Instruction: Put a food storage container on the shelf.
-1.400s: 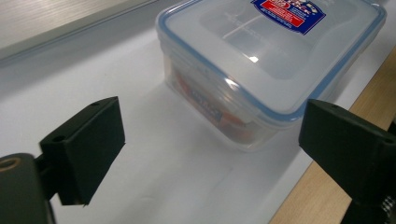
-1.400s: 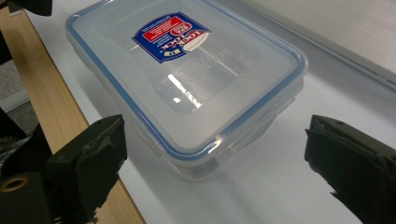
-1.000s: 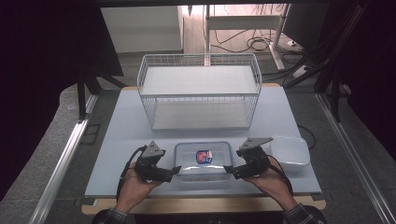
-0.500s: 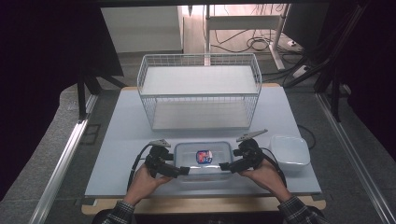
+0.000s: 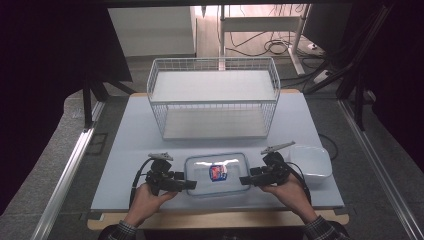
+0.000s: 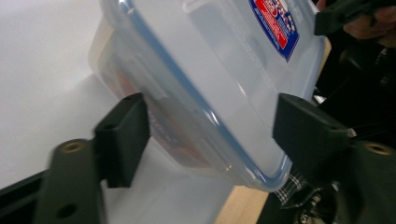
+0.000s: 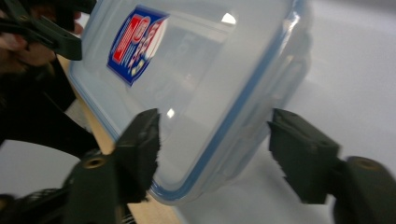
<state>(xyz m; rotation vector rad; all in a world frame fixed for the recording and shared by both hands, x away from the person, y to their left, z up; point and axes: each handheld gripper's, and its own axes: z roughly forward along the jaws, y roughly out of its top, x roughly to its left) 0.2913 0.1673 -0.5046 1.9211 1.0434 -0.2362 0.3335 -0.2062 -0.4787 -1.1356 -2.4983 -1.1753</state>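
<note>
A clear plastic container (image 5: 217, 174) with a blue-rimmed lid and a red and blue sticker lies flat near the table's front edge. My left gripper (image 5: 190, 185) is at its left end and my right gripper (image 5: 244, 180) at its right end. In the left gripper view the container (image 6: 210, 79) sits between the open jaws of the left gripper (image 6: 212, 135), its near corner reaching between them. The right gripper (image 7: 217, 149) likewise stands open, straddling a corner of the container (image 7: 196, 79). Reddish contents show faintly through the side wall.
A white wire basket (image 5: 215, 97) stands behind the container at mid-table. A white bowl-like tub (image 5: 312, 162) sits just right of my right hand. The wooden table edge (image 5: 215, 219) runs close under both hands.
Both grippers have moved inward from the sides, and their jaws now straddle the container's two ends. The container has not shifted.
</note>
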